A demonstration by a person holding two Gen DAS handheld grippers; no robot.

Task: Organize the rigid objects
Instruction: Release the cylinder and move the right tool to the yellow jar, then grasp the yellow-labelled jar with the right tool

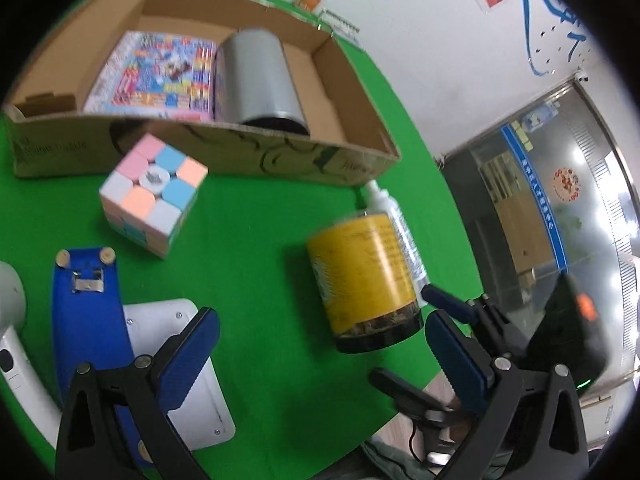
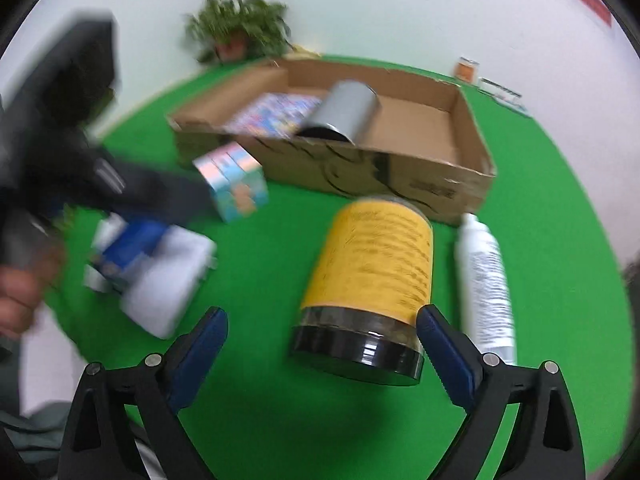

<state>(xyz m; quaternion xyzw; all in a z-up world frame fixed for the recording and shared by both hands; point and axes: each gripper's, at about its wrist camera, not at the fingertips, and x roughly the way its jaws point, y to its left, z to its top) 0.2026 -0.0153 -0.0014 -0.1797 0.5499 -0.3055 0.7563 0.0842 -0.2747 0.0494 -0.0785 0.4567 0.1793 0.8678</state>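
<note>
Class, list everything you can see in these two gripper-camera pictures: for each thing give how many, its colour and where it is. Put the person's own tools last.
Cardboard box: one, brown, open, at the back of the green table.
Printed flat item: one, multicoloured, lying in the box.
Cylinder: one, grey, on its side in the box.
Puzzle cube: one, pastel, on the table before the box.
Jar: one, yellow label, black lid, lying on the table.
Bottle: one, white, lying beside the jar.
Blue-and-white device: one, front left on the table.
Potted plant: one, green, by the wall.
Left hand-held gripper: one, black with blue pads, open.
Right hand-held gripper: one, same colours, open near the jar's lid.
</note>
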